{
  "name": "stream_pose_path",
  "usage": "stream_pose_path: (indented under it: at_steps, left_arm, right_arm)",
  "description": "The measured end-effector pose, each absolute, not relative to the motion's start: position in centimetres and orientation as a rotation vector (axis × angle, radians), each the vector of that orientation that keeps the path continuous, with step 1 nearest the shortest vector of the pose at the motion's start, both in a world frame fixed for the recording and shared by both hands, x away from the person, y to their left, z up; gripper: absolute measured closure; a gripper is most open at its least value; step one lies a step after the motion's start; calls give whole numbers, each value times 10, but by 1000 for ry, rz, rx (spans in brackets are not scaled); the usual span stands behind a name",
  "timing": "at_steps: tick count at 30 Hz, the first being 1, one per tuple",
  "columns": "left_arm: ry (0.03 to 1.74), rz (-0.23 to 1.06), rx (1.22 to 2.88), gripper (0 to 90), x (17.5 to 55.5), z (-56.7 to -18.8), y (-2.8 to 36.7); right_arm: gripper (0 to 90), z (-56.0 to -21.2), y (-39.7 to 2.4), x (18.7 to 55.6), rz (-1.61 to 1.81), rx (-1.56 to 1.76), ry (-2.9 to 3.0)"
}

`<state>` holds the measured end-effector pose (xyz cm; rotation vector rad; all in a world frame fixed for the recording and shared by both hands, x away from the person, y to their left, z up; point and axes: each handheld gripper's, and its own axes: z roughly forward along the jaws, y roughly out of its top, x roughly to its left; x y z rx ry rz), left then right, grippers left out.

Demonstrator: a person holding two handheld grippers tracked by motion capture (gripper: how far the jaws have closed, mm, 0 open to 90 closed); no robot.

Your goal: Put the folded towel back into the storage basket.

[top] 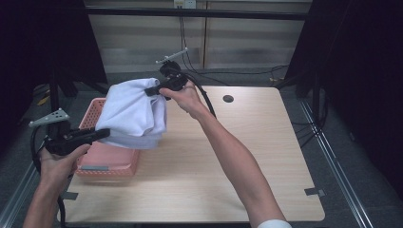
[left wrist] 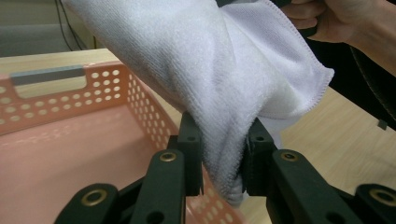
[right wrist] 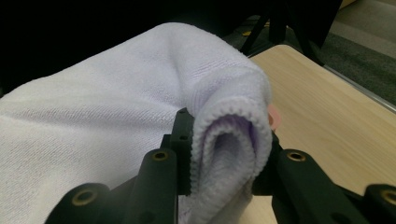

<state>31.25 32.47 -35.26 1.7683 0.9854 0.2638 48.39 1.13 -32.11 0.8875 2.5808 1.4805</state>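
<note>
Both the left gripper (top: 102,133) and the right gripper (top: 151,90) are clamped on a white terry-cloth towel (top: 133,111), holding it above the pink perforated plastic basket (top: 107,164).

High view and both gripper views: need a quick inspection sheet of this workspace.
Surface: wooden table, hole near far edge, tape bits at the edges.
Job's things: white towel held up over the pink basket at the table's left edge.
Clutter: nothing seen.
Grippers: left gripper and right gripper each clamped on a towel edge.
Cables: black cable trails from the right gripper.
Surroundings: dark curtains, pale back wall.
</note>
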Motion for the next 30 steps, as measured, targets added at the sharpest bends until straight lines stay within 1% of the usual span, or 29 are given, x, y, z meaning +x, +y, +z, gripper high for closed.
stream_pose_path:
  at_steps: [6,18,24,30]
  left_arm:
    - [1034,276,1728,739,309,-358,349]
    - [1121,304,1723,739,297,-365,389]
    - [1173,307,1714,739,297,-373,403]
    - [1229,282,1707,739,298,-390,416]
  right_arm:
    - [697,-322,40,489,1469,873,2599]
    - [699,-334,87,486,1457,861,2644]
    - [699,-349,105,483,1447,890,2647]
    - [699,-371,117,483,1446,918,2659]
